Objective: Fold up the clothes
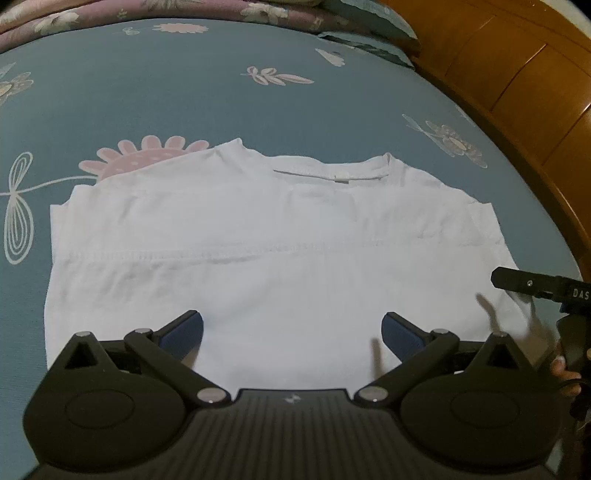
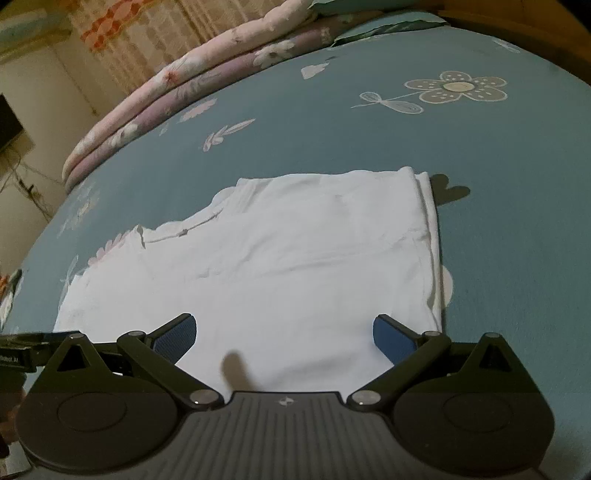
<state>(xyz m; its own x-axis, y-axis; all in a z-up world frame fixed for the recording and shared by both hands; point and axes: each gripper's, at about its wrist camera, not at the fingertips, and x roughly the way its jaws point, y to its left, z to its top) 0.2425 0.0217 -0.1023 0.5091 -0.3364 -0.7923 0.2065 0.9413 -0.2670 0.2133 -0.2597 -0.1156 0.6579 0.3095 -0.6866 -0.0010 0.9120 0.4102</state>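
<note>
**White T-shirt flat on a flowered bed, both grippers wide open above it**

A teal bedsheet [image 1: 184, 96] printed with pale flowers covers the bed, and a white T-shirt [image 1: 258, 236] lies spread on it, already folded into a rough rectangle with its collar on the far side. The left gripper [image 1: 291, 332] hangs over the near edge of the shirt with its jaws spread wide; its blue pads [image 1: 184, 332] hold nothing, though whether the tips touch the cloth cannot be told. The right gripper [image 2: 284, 332] sits likewise over the shirt's near edge, jaws equally wide and empty.

The left wrist view alone shows a wooden headboard [image 1: 517, 74] at the right, the shirt's neckline seam, and part of the other gripper's black body at the right edge. The right wrist view alone shows a rolled floral quilt [image 2: 166, 107] along the far side of the bed, a curtain [image 2: 140, 33] behind it, and the doubled fold down the shirt's right side [image 2: 428, 229]
</note>
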